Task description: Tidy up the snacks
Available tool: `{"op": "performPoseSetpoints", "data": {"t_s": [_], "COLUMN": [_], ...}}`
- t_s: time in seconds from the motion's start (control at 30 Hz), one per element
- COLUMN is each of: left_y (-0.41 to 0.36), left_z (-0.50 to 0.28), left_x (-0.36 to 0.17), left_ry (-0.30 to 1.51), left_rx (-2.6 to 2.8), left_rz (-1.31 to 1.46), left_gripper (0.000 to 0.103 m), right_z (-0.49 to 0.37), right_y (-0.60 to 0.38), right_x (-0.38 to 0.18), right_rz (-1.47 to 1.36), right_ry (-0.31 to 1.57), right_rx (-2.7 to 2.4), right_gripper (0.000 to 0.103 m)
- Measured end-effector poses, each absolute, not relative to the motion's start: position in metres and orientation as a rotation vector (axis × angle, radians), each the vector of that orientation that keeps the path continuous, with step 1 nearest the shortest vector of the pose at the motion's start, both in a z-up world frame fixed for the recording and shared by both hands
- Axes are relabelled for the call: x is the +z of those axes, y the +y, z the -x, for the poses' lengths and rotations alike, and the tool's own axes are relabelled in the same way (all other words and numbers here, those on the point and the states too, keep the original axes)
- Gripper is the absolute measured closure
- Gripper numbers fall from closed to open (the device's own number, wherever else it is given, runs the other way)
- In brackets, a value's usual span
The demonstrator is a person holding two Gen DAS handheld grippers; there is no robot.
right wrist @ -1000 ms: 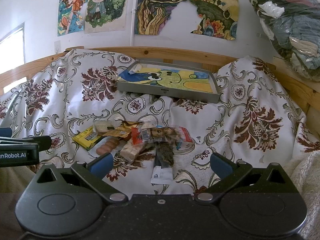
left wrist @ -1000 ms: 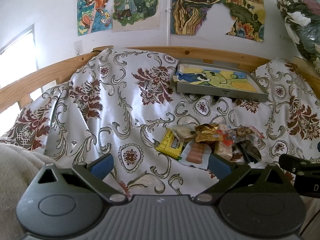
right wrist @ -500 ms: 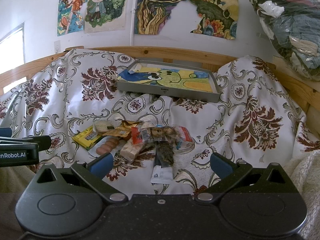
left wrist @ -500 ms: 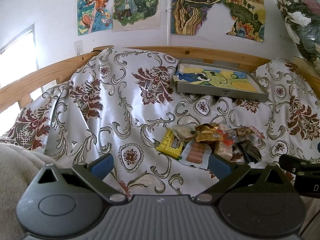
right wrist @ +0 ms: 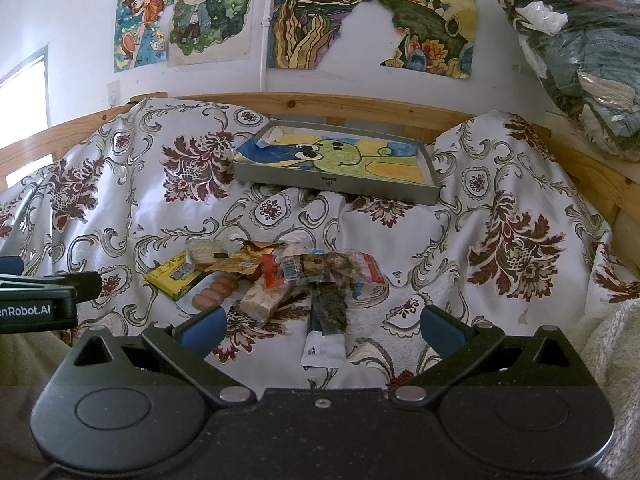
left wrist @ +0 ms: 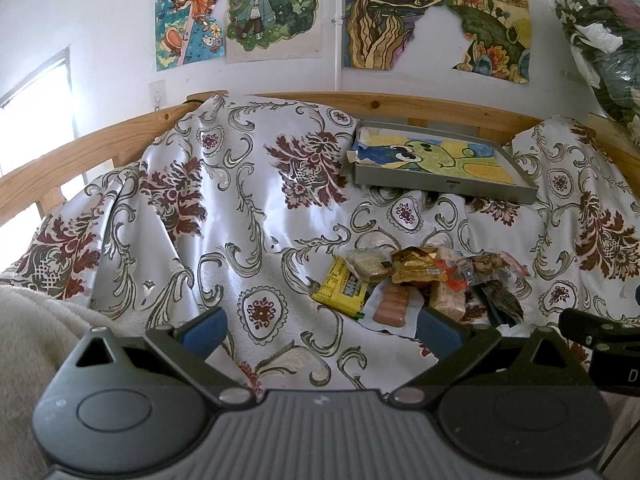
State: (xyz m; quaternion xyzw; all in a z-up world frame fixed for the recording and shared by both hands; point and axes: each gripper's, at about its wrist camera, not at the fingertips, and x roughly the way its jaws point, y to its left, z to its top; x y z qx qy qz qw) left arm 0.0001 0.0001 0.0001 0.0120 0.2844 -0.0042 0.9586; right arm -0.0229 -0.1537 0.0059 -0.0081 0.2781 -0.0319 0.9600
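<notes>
No movement to call over this last second: in both wrist views every item sits in the same spot as in the earlier pictures. The left gripper (left wrist: 320, 328) and right gripper (right wrist: 320, 328) show no shift, and the snack pile (right wrist: 272, 276) shows no change.

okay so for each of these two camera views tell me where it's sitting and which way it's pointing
Left wrist: on the left gripper, facing the draped bed; snack pile ahead-right; its blue fingers show, the right gripper at the right edge.
Right wrist: on the right gripper, same heading; pile nearly centred; the left gripper at the left edge.
Shared: snack pile, grey tray, wall posters.
</notes>
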Motion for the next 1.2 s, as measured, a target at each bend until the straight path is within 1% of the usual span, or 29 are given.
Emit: {"op": "performPoseSetpoints", "data": {"t_s": [0.93,1.2], "left_y": [0.003,0.002], "left_z": [-0.001,-0.011], "left_x": [-0.005,-0.007], "left_ry": [0.585,0.631], "left_rx": [-0.009,-0.018], "left_rz": [-0.026,-0.014], "left_gripper": [0.000,0.000], "right_z": [0.019,0.009], "right_y": [-0.152,-0.153], "right_x": [0.006,0.005], "right_rz": [0.015,-0.003], "right_ry": [0.569,0.648], "right_rx": [-0.063,-0.048], "right_gripper": [0.001,0.001]}}
